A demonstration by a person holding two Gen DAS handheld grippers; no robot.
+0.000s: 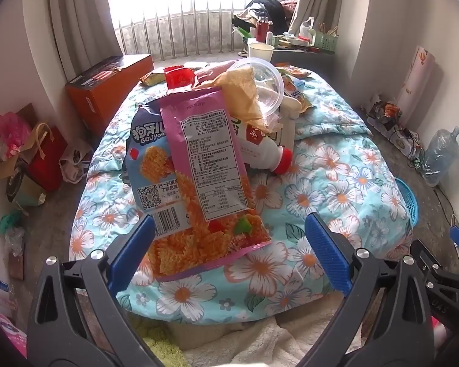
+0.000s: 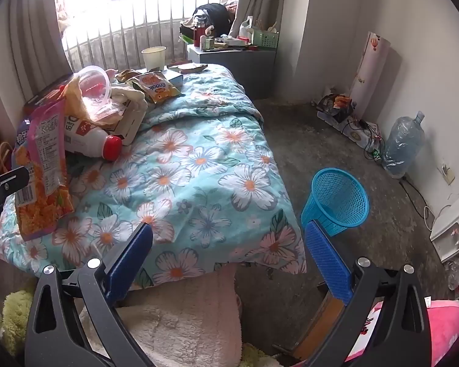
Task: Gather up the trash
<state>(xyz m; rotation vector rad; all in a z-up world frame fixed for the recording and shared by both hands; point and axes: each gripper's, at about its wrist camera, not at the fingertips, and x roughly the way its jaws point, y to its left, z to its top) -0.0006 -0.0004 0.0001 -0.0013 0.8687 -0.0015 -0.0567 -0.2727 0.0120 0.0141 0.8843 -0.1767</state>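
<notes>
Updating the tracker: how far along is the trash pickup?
Done: nothing visible; the blue basket on the floor looks empty. In hand: nothing; left gripper and right gripper are both open. Left: pink snack bag, white bottle, clear plastic container and other wrappers piled on the floral quilt.

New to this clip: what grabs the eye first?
A heap of snack trash on the floral quilt: a pink snack bag on top of a blue one, with a white bottle on its side behind. A blue mesh bin stands on the floor beside the bed. Both grippers, left and right, are open.
</notes>
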